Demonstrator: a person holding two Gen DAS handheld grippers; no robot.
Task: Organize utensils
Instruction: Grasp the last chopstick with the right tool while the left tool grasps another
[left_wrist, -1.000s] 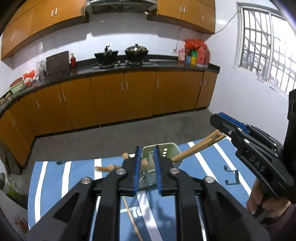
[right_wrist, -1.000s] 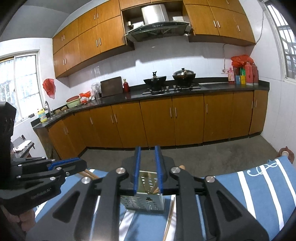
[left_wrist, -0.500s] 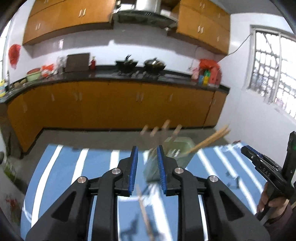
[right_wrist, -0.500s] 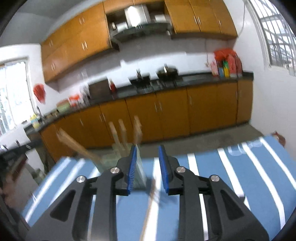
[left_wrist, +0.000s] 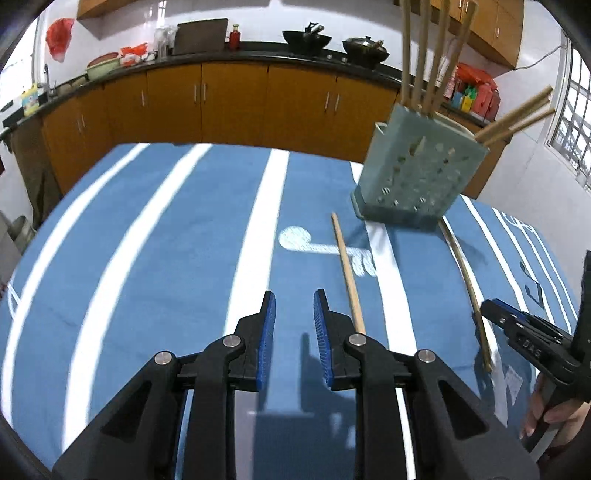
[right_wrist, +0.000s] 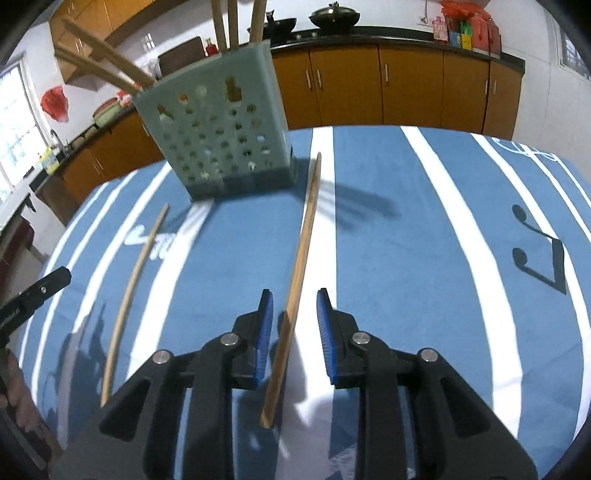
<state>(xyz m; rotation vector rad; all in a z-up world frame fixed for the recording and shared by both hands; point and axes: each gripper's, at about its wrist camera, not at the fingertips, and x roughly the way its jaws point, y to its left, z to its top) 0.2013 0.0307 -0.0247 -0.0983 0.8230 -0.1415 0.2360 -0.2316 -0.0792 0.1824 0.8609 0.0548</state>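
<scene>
A pale green perforated utensil holder (left_wrist: 417, 173) stands upright on the table (left_wrist: 147, 240), which is covered by a blue cloth with white stripes, toward its far edge. Several wooden chopsticks (left_wrist: 421, 55) rise from the holder's top, and a further pair (left_wrist: 513, 120) leans out over one side. Two loose chopsticks lie on the cloth in front of the holder, both pointing roughly from the near edge toward it. The left chopstick (left_wrist: 347, 271) lies just to the right of the left gripper (left_wrist: 294, 334), whose jaws are open and empty above the cloth. The right chopstick (right_wrist: 295, 284) runs from beside the holder's base back toward the near edge and passes between the blue pads of the right gripper (right_wrist: 295, 332); its jaws stand open on either side of the stick, with a visible gap to each pad. In the left wrist view the right gripper appears at the right edge of the frame, close to the near end of that same stick. Behind the table stand orange kitchen cabinets (right_wrist: 406, 88) under a dark countertop.
</scene>
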